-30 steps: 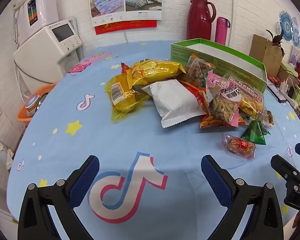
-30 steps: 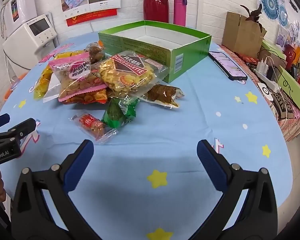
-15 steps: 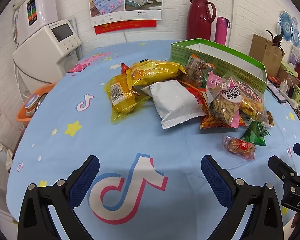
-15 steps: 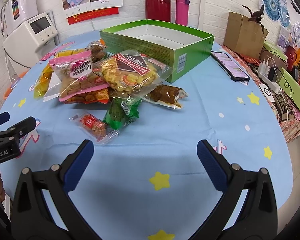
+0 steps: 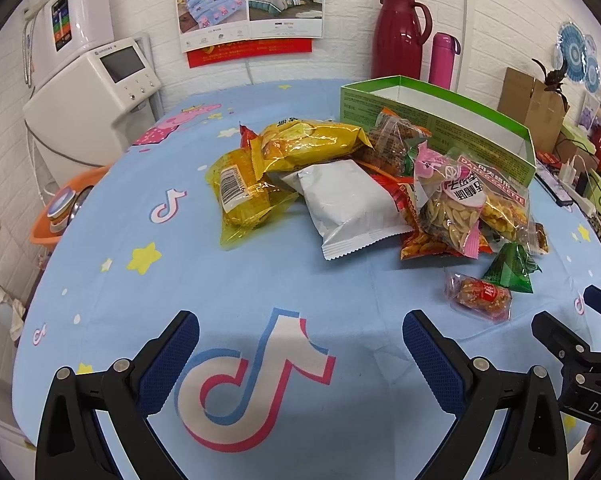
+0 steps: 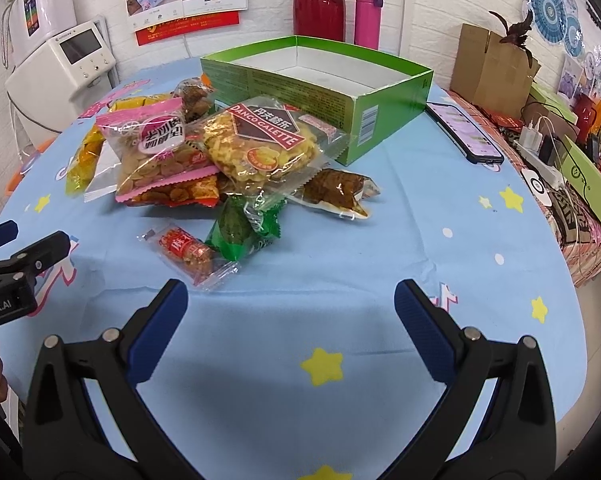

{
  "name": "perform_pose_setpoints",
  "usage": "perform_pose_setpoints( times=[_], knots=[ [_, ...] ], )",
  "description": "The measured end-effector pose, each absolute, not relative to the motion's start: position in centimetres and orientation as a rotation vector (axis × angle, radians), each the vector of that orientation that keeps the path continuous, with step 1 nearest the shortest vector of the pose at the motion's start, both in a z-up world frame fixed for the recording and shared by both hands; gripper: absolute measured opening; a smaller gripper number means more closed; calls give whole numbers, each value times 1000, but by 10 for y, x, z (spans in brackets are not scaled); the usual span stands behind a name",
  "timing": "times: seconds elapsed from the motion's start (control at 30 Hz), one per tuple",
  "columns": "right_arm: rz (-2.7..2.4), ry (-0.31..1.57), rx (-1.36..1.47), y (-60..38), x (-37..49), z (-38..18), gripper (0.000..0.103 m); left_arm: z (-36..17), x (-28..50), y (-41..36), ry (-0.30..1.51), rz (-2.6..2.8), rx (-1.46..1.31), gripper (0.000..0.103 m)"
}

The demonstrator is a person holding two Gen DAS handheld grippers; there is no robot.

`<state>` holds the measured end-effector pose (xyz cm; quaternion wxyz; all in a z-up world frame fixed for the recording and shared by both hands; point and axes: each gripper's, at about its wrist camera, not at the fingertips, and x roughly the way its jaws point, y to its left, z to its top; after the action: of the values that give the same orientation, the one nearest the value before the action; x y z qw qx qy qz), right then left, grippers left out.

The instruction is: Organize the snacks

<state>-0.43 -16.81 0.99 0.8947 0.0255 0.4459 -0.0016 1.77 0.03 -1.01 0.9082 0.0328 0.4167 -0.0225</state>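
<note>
We hold the left tool [image 5: 300, 344] and right tool [image 6: 290, 304] spread wide with nothing between their fingers, both above the table [image 6: 380, 288]. The snack pile [image 6: 220, 152] lies against the near wall of the green box [image 6: 324, 92]. A red candy packet [image 6: 186, 250] sits apart, nearer us than the box.

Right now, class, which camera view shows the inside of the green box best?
The right wrist view: it looks down into the green box, showing its white floor and inner walls, with no snacks visible inside. The left wrist view shows the green box from lower, mostly its outer wall and a strip of white interior.
</note>
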Motion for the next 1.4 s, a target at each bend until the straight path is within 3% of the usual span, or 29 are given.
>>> perform_pose_setpoints(
  times=[0.3,0.6,0.93,1.13,1.4],
  knots=[
    [16,910,63,-168,0,8,103,-9,21,3,846,-60,64,103],
    [86,714,120,-175,4,28,103,1,42,7,881,-145,44,103],
    [120,782,150,-192,35,19,103,46,75,-38,808,-279,107,103],
    [115,806,184,-205,48,9,103,34,101,-76,829,-339,218,103],
    [144,821,190,-206,63,1,103,6,121,-72,912,-416,155,102]
  ],
)
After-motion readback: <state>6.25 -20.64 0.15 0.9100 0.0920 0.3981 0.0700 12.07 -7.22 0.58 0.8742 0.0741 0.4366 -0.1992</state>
